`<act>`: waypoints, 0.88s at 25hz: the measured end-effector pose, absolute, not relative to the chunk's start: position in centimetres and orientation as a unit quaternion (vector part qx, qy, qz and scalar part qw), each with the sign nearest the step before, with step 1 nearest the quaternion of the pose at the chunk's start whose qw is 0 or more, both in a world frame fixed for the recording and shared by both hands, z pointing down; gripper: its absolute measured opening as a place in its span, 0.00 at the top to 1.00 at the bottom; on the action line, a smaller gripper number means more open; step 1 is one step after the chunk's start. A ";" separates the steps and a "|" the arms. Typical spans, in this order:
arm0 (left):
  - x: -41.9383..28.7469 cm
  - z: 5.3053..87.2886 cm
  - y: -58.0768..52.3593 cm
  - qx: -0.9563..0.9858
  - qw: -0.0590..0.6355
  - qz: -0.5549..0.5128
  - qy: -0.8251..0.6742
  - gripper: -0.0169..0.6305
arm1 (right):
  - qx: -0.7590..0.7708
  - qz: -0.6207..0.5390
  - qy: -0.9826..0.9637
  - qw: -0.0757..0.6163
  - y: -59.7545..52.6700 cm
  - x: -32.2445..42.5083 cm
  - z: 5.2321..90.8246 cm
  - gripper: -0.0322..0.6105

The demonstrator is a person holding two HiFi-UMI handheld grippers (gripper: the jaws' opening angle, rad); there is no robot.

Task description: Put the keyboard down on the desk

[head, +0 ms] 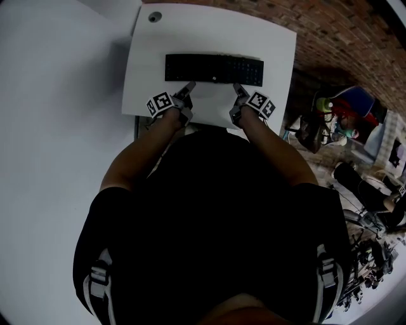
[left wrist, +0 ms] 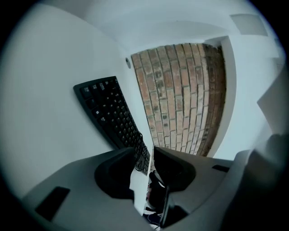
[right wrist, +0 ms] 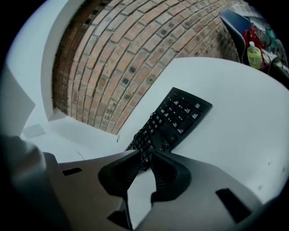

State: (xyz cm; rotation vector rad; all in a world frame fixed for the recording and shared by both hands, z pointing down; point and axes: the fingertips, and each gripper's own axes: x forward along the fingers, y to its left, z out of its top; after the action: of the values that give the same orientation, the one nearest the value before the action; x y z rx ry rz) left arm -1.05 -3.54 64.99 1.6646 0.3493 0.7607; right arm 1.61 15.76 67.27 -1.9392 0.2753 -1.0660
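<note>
Keyboard lies flat on desk just ahead of jaw tips; left gripper parted, right gripper barely parted, both empty. Placement apparently done, no grip needed.

— Where's the free room on the tabletop?
— Bare strips at 9 and 3 o'clock of the keyboard, and a band at 12, clear but for a grommet toward 11.
— And in the way?
— The keyboard, lying straight across just ahead of the left claw and right claw. A brick wall closes 1 o'clock; clutter crowds 3.
</note>
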 end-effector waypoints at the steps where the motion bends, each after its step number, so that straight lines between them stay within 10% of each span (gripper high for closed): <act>1: -1.1 64.5 -3.6 0.729 0.581 0.326 0.158 0.75 | -0.789 -0.421 0.118 0.432 15.8 1.8 66.7 0.80; 22: -1.8 57.3 -6.1 0.862 0.384 0.247 0.222 0.91 | -0.886 -0.302 0.204 0.285 16.4 2.3 59.0 0.86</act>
State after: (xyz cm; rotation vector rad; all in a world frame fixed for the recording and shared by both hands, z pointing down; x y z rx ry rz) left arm -1.79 -6.07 57.32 2.1965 0.5658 0.6298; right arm 2.35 16.35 59.02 -2.3706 0.5445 -0.8088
